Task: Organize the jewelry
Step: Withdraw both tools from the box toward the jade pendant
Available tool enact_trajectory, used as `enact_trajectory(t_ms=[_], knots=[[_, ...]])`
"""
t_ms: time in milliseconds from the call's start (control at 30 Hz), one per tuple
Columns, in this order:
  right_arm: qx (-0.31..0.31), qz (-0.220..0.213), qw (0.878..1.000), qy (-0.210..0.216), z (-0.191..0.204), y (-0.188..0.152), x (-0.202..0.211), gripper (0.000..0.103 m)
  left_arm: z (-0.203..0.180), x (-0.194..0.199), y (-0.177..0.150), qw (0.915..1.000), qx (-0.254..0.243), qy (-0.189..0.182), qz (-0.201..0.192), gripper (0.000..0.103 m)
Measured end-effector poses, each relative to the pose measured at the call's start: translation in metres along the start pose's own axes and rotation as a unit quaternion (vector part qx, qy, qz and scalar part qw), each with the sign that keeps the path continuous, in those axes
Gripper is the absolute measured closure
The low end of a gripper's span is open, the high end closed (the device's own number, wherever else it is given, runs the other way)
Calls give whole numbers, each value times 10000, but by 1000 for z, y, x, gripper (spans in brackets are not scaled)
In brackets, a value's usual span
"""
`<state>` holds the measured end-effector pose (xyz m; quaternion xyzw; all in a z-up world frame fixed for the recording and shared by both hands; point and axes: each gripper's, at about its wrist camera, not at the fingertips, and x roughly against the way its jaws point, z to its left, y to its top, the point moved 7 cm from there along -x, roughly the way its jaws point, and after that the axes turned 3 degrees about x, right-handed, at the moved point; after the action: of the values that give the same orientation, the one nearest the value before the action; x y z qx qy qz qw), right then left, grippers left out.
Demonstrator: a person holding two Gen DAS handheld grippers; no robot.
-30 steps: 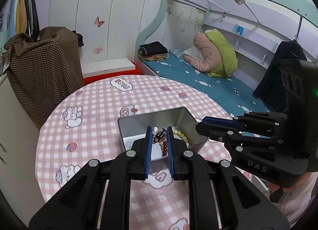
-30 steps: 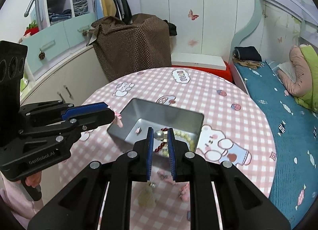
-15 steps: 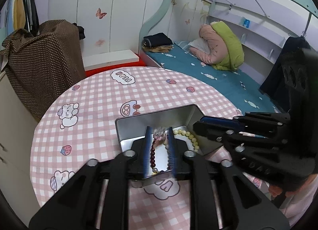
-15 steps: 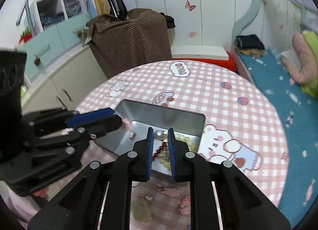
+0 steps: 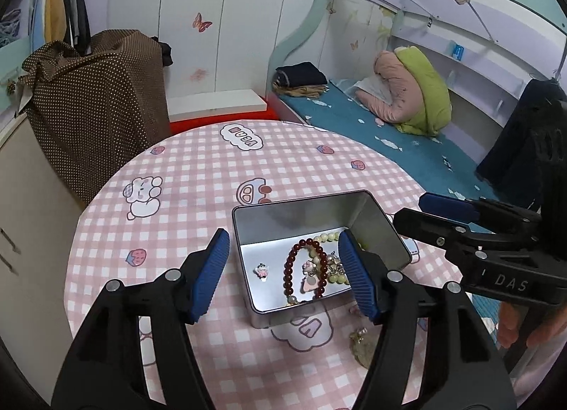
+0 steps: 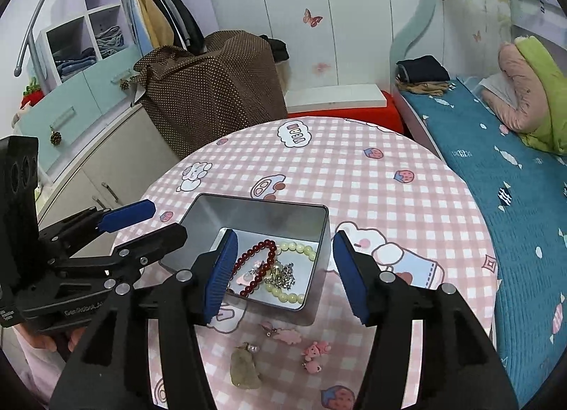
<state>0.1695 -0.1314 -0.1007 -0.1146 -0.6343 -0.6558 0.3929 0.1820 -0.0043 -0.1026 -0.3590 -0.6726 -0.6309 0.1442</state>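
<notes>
Two bracelets lie in the tin; both hand-held grippers are opening, released, grasping nothing.

Soft even indoor light, mild shadows; tin walls mirror surroundings; strong fisheye bending, dark corners; focus sharp throughout.

place: child's bedroom | signs: bunk bed, butterfly-stickered wardrobe (clothes hanging), cartoon tablecloth
</notes>
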Motion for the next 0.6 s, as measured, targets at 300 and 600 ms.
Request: enact_trajectory(t_ms=[300, 600], knots=[[-51, -49, 9998, -183, -10, -9, 15, 49, -6, 7, -8, 10000, -38, 23, 30, 35], [-245, 6, 9987, -447, -32, -37, 36, 46, -31, 14, -36, 9993, -295, -139, 203, 27]])
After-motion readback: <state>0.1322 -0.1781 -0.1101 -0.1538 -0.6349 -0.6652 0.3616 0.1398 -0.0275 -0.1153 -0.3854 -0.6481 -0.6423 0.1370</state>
